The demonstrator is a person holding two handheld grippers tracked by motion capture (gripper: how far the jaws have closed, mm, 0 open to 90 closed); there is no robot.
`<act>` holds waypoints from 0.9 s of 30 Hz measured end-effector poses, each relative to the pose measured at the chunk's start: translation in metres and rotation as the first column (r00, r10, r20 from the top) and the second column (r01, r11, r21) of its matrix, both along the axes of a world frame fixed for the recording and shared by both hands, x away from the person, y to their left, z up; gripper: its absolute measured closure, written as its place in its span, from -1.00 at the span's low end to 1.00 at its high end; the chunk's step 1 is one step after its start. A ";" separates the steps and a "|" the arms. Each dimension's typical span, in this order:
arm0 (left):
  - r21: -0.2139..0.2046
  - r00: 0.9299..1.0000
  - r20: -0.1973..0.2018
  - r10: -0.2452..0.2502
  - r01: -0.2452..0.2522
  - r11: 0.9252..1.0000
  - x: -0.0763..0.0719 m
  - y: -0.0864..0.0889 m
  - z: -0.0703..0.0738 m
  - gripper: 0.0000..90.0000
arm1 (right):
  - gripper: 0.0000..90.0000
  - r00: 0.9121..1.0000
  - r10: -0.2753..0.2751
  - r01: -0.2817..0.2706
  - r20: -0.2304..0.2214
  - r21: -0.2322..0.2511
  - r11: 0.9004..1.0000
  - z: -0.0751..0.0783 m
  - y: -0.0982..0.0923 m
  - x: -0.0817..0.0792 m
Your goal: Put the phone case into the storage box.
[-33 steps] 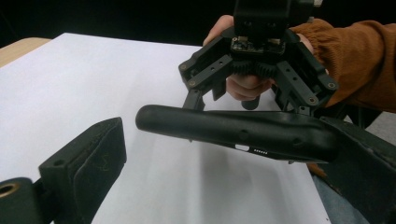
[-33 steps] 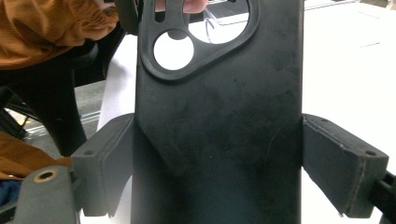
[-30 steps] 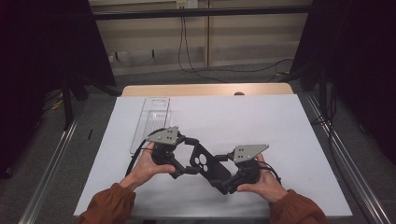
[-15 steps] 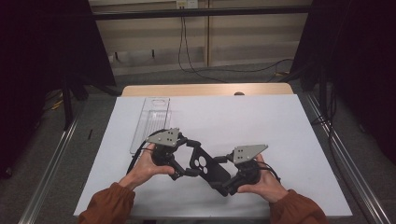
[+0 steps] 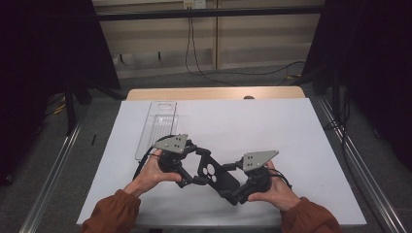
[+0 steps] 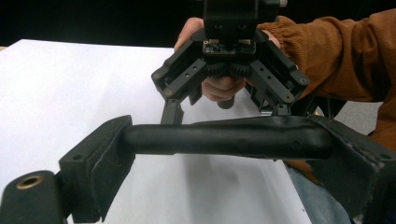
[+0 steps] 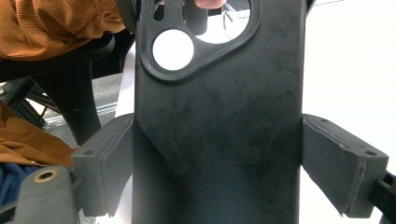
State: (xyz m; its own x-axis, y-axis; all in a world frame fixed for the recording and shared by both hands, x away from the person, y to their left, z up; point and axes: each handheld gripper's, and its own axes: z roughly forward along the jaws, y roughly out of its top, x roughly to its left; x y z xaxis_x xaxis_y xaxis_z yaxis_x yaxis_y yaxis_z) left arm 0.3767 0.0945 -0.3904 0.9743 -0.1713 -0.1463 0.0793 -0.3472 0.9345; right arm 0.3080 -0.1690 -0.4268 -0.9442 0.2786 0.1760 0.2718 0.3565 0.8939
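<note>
At the bottom middle of the high view, the left gripper [image 5: 197,170] and right gripper [image 5: 232,187] both clench a flat black plastic part [image 5: 216,174] held between them just above the white table [image 5: 291,126], low in the frame. Its jaws grasp the part's thin edge in the left gripper view, its broad body in the right gripper view. Farther up, at the table's upper left, lies a clear tray [image 5: 156,126].

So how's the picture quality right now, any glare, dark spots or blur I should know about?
High view: evenly lit white table, dark at both side edges, black flat part hard to read against the tongs. Left gripper view: sharp, soft shadow under the part, black background. Right gripper view: part very close and slightly soft, table bright, nearly washed out.
</note>
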 end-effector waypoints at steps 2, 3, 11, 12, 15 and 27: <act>0.002 1.000 0.003 -0.004 0.004 1.000 -0.001 0.000 0.000 -0.76 | -0.69 1.000 0.006 -0.006 -0.001 -0.001 1.000 0.000 0.000 0.000; 0.003 1.000 0.002 -0.008 0.008 1.000 -0.001 0.000 0.000 -0.76 | -0.69 1.000 0.007 -0.007 -0.002 -0.001 1.000 0.000 0.001 0.000; 0.018 1.000 -0.005 -0.006 0.006 1.000 -0.001 0.000 0.001 -0.73 | -0.69 1.000 0.011 -0.011 0.004 -0.004 1.000 -0.001 0.001 -0.001; 0.019 1.000 0.000 -0.008 0.008 1.000 -0.001 0.000 0.002 -0.73 | -0.69 1.000 0.011 -0.011 0.006 -0.004 1.000 -0.001 0.001 -0.001; 0.017 1.000 -0.012 -0.002 0.003 1.000 -0.002 0.000 0.002 -0.71 | -0.69 1.000 0.012 -0.012 0.007 -0.003 1.000 0.000 0.002 -0.001; 0.035 1.000 -0.007 0.014 -0.014 0.999 -0.005 -0.003 0.009 -0.68 | -0.70 1.000 0.015 -0.015 0.020 -0.010 1.000 0.002 0.002 -0.001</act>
